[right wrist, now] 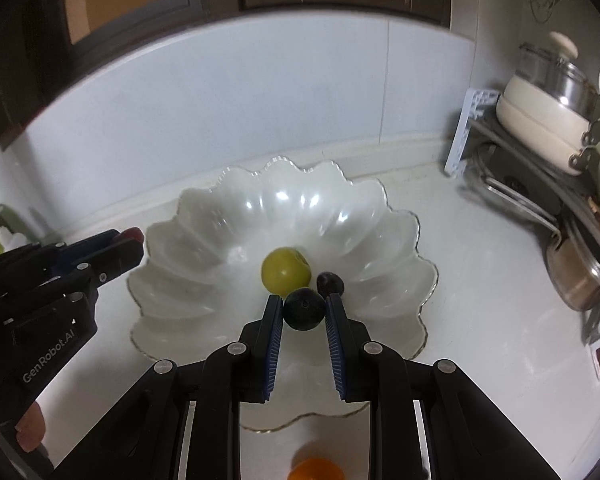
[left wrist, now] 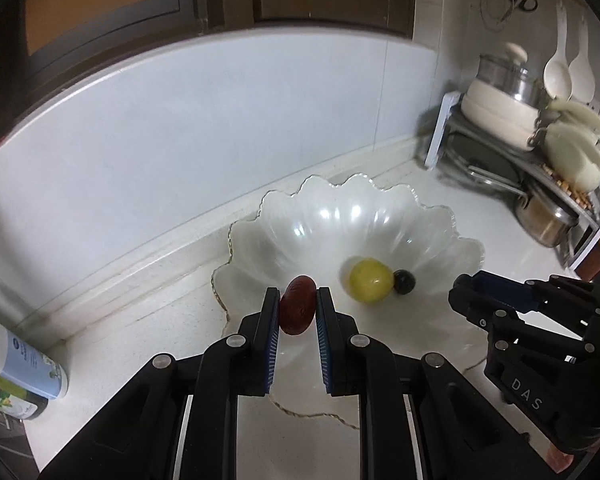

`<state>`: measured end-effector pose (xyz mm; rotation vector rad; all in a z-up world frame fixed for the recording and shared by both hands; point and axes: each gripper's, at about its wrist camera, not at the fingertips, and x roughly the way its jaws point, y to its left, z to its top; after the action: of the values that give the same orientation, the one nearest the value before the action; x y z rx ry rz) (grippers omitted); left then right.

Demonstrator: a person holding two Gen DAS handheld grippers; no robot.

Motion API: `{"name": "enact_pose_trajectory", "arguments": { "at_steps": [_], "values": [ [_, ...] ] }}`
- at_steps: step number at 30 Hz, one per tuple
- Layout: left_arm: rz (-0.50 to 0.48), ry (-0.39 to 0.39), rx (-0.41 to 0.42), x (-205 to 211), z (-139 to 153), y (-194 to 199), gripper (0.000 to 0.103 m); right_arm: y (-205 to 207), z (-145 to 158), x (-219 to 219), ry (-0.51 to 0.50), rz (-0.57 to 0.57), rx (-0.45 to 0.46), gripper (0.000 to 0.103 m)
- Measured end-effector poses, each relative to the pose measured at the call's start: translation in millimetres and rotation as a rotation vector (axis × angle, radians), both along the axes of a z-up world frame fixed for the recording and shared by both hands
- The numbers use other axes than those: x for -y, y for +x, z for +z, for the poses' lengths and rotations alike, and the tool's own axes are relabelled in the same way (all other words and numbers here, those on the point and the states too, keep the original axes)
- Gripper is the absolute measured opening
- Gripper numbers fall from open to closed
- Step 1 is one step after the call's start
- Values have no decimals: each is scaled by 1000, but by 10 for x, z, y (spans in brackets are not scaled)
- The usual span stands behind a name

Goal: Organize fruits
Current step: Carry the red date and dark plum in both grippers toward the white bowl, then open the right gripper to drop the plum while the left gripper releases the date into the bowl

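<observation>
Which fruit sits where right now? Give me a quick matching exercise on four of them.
Things:
1. red date
2. yellow-green fruit
3. large dark plum
4. orange fruit

Places:
A. on the counter, nearer than the white bowl
B. clamped in the left tongs
C. lying loose in the bowl
D. clamped in the right tongs

Pairs: 1-B, 2-C, 3-D, 4-A

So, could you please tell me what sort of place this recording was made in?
Most likely a home kitchen: a white countertop against a tiled wall, a dish rack stacked with pots and pans, and ladles and scissors hanging on the wall.
</observation>
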<state>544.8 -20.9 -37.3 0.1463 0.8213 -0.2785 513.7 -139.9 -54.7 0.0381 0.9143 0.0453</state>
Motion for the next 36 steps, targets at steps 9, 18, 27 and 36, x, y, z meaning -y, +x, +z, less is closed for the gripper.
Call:
{"name": "enact_pose_trajectory", "arguments": {
  "at_steps": [9,18,27,36],
  "values": [
    [-27,47,-62,60,-289,195,19,153,-250,14,-25,-9,-85,24],
    [-38,79,-109,118,-456,271,20,236,-370,16,-17,-7,-126,24],
    [-18,114,-92,80,-444,247,46,245,-394,31,-7,-21,-143,40],
    [31,115,-47,-26,-276,70,59,50,-215,36,-32,-24,-85,40]
  ]
}}
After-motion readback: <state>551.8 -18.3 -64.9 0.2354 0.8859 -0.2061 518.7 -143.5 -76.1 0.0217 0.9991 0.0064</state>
